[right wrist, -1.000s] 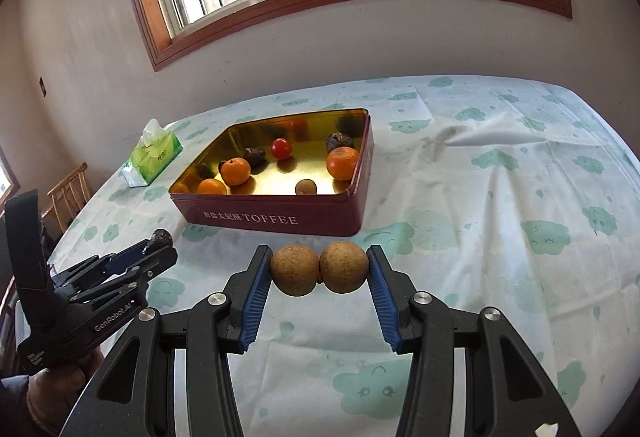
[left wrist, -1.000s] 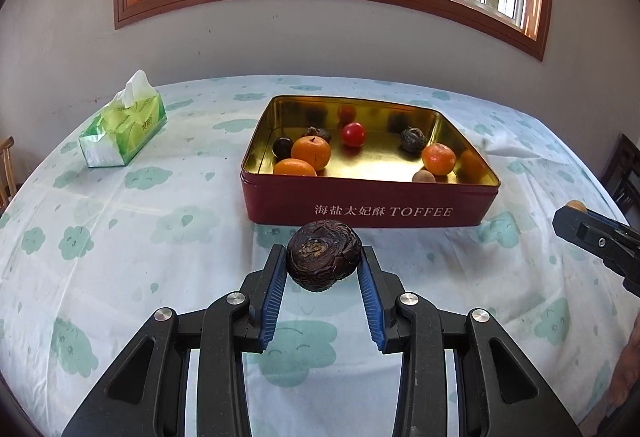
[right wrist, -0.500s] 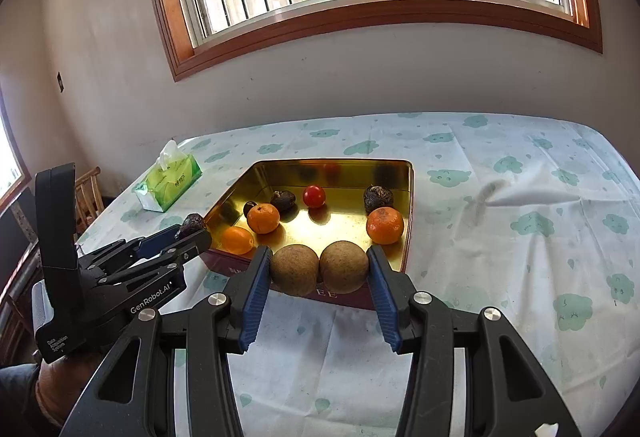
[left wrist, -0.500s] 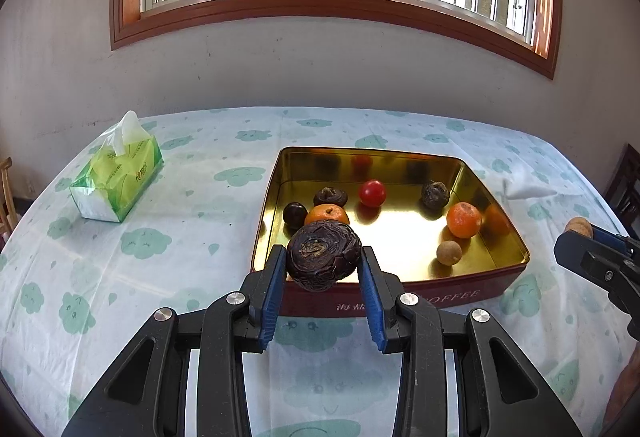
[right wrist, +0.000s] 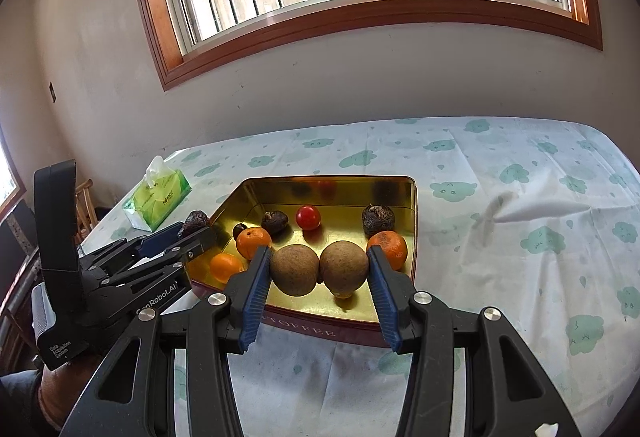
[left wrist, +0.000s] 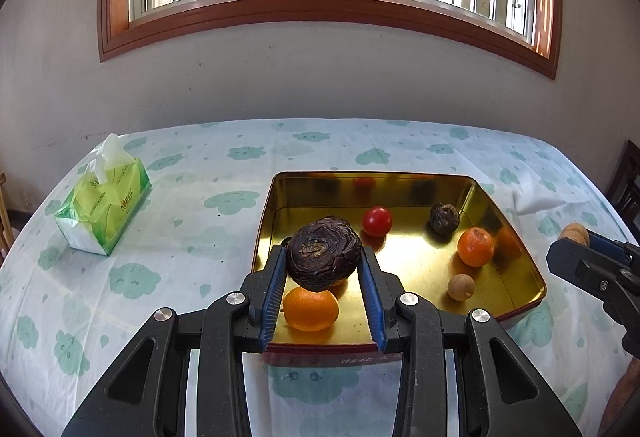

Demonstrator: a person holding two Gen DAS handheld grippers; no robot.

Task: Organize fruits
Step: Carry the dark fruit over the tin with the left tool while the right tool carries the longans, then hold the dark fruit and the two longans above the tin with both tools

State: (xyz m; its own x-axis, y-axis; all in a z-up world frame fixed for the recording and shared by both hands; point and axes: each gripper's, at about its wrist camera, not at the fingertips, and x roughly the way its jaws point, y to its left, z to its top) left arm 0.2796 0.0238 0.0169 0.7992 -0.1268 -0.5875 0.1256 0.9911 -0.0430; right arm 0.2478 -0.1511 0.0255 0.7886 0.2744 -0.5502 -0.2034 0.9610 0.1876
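The left gripper (left wrist: pixel 323 269) is clamped on a dark wrinkled fruit (left wrist: pixel 324 255), pinched between its blue pads and held above the near-left corner of the toffee tin (left wrist: pixel 404 348) — directly over a mandarin (left wrist: pixel 310 308) lying there. The right gripper (right wrist: pixel 318 273) grips two brown round fruits (right wrist: pixel 319 269) side by side, touching each other, over the tin's near edge. Inside the tin lie a cherry tomato (left wrist: pixel 377 221) toward the far wall, another dark wrinkled fruit (left wrist: pixel 444 218), an orange (left wrist: pixel 475 246) near the right wall and a small longan (left wrist: pixel 461 286). A green tissue pack (left wrist: pixel 102 204) sits near the table's left edge.
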